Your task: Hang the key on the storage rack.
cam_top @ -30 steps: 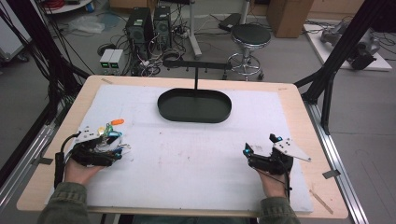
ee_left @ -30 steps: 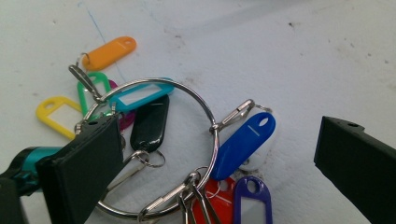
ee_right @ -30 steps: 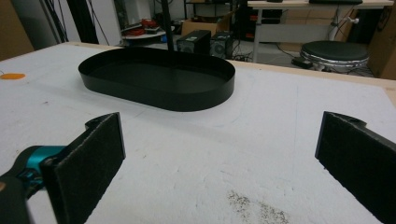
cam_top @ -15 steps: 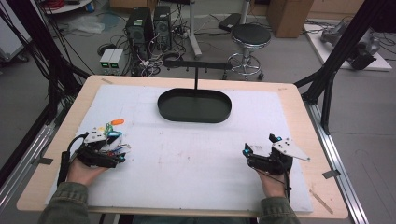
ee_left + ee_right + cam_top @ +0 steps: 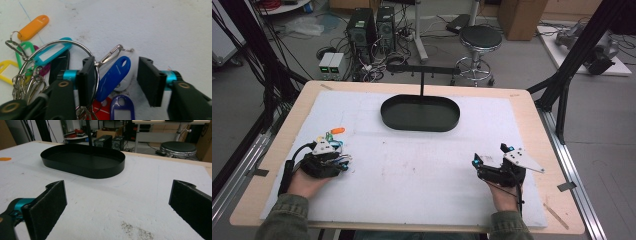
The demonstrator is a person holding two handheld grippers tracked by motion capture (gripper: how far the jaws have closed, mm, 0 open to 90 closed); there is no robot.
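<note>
On table, L claw (image 5: 116,80) open over key tags (image 5: 112,77), R claw (image 5: 117,207) open, empty.

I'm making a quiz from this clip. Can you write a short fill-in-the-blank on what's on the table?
1. The oval tray on the table is ____ in colour.
2. Between the left tool's open jaws lies a ____ key tag.
3. The key tag lying farthest from the left tool is ____.
4. The right tool's jaws stand ____.

Missing words: black; blue; orange; open

No text, brand, or number can be read anywhere; the key tags' (image 5: 113,74) label windows are blank.
</note>
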